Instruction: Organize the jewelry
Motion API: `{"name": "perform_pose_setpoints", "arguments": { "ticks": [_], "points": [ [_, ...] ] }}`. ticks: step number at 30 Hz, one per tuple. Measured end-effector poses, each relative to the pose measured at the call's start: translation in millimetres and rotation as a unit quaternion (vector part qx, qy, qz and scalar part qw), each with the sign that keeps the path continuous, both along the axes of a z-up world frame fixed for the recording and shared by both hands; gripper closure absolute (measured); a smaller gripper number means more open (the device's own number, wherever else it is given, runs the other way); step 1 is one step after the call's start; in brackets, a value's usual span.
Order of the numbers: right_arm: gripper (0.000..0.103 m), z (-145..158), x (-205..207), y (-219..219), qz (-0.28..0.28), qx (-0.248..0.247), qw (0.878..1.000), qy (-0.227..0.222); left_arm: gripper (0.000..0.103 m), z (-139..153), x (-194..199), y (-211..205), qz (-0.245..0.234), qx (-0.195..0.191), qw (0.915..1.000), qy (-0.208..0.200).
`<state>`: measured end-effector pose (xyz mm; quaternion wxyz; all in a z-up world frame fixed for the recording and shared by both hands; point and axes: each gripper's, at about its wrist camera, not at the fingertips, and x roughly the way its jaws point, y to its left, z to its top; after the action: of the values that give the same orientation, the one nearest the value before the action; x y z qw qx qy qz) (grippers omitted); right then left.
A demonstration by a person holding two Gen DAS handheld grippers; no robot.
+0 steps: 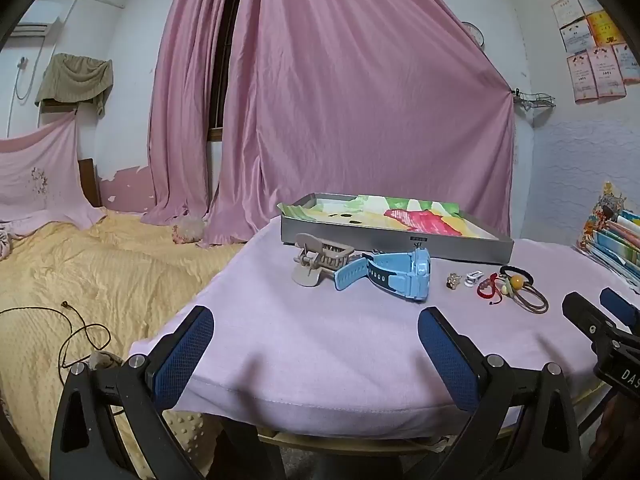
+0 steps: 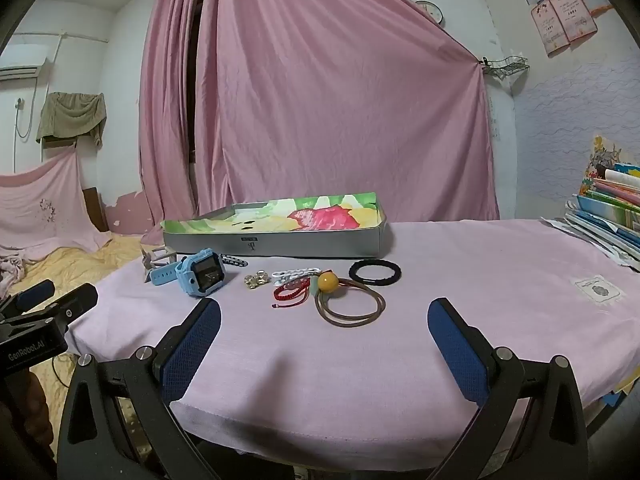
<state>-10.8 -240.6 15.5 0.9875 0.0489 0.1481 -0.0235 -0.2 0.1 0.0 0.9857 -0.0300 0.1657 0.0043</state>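
Observation:
A shallow grey tray (image 1: 396, 245) (image 2: 280, 246) with a colourful paper lining stands at the back of the pink-covered table. In front of it lie a beige hair claw (image 1: 318, 262), a blue watch (image 1: 394, 274) (image 2: 200, 274), a small gold clip (image 1: 453, 280) (image 2: 256, 280), a white clip (image 1: 474, 278) (image 2: 296, 272), a red braided bracelet (image 1: 488, 290) (image 2: 290, 292), a brown hair tie with an orange bead (image 1: 518, 282) (image 2: 329, 280) and a black hair ring (image 2: 375, 271). My left gripper (image 1: 316, 320) and my right gripper (image 2: 324, 314) hover open over the near table edge, both holding nothing.
A stack of colourful books (image 2: 612, 208) sits at the table's right edge. A bed with a yellow cover (image 1: 80, 280) and a dark cord lies to the left, below the table. Pink curtains (image 1: 340, 100) hang behind. A small white patch (image 2: 598, 290) lies on the cloth at right.

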Motion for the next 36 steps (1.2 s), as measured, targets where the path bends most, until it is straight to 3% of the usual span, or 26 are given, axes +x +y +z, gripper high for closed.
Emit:
{"name": "perform_pose_setpoints", "arguments": {
  "ticks": [36],
  "points": [
    [0.001, -2.5, 0.5, 1.2, 0.002, 0.0, 1.0, 0.001, 0.0, 0.8, 1.1, -2.4, -0.002, 0.002, 1.0, 0.001]
  ]
}}
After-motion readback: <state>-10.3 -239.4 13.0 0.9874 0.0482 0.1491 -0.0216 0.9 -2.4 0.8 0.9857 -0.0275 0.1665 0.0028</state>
